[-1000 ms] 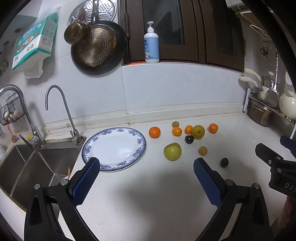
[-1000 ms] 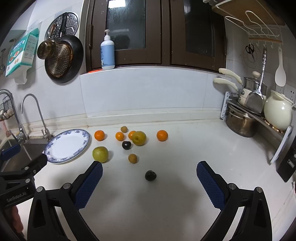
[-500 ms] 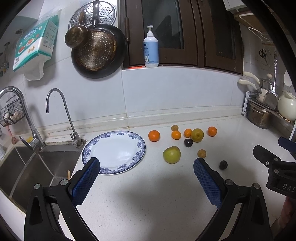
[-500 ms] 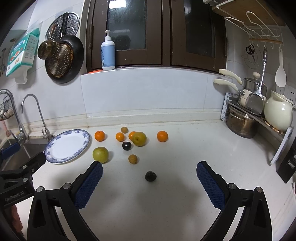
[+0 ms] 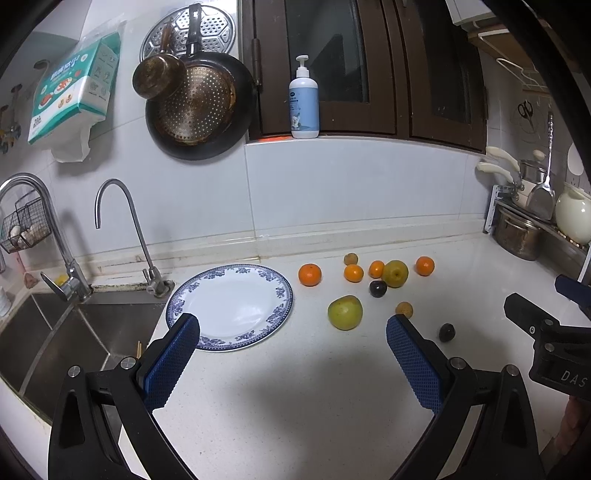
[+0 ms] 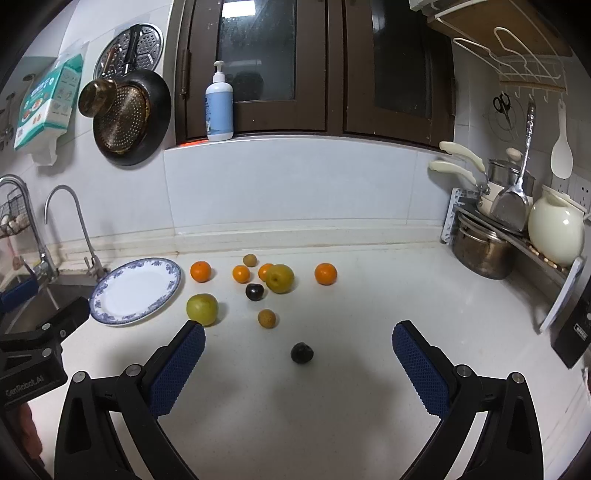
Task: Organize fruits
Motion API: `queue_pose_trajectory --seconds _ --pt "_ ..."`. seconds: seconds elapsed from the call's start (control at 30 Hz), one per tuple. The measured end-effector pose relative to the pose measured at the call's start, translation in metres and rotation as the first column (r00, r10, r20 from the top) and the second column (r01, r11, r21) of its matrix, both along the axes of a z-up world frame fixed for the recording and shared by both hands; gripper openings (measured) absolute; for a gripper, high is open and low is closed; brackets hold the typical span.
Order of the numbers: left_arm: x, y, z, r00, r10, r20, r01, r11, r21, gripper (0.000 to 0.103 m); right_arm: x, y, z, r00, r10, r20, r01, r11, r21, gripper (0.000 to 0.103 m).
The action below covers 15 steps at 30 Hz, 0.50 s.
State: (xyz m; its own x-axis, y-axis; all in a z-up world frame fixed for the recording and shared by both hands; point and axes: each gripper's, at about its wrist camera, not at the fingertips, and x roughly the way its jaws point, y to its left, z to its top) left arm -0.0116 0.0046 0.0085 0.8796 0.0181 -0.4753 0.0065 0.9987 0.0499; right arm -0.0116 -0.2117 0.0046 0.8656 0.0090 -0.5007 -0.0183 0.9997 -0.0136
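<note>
Both my left tongs (image 5: 291, 334) and right tongs (image 6: 298, 341) gape wide, empty, above the worktop (image 6: 351, 387): four oranges (image 6: 200, 271), two green apples (image 6: 202, 309), one plate (image 6: 110, 314).

1. Both views are evenly and fairly brightly lit from overhead.
2. A soft broad shadow lies on the counter (image 5: 295, 387) between the fingers in each view.
3. The plate (image 5: 207, 295) carries a mild sheen; a lamp reflects in the window (image 6: 236, 11).
4. Fisheye bending curves wall and cabinet lines; corners vignette to black.
5. Focus is sharp at the centre, softer toward the rim.
</note>
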Motion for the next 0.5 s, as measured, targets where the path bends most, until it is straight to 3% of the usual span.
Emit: queue_pose_trajectory --seconds 0.5 --pt "-0.0013 0.0015 -0.0006 1.0 -0.004 0.014 0.004 1.0 -0.004 0.103 0.0001 0.0011 0.0003 1.0 0.005 0.001 -0.005 1.0 -0.002 0.102"
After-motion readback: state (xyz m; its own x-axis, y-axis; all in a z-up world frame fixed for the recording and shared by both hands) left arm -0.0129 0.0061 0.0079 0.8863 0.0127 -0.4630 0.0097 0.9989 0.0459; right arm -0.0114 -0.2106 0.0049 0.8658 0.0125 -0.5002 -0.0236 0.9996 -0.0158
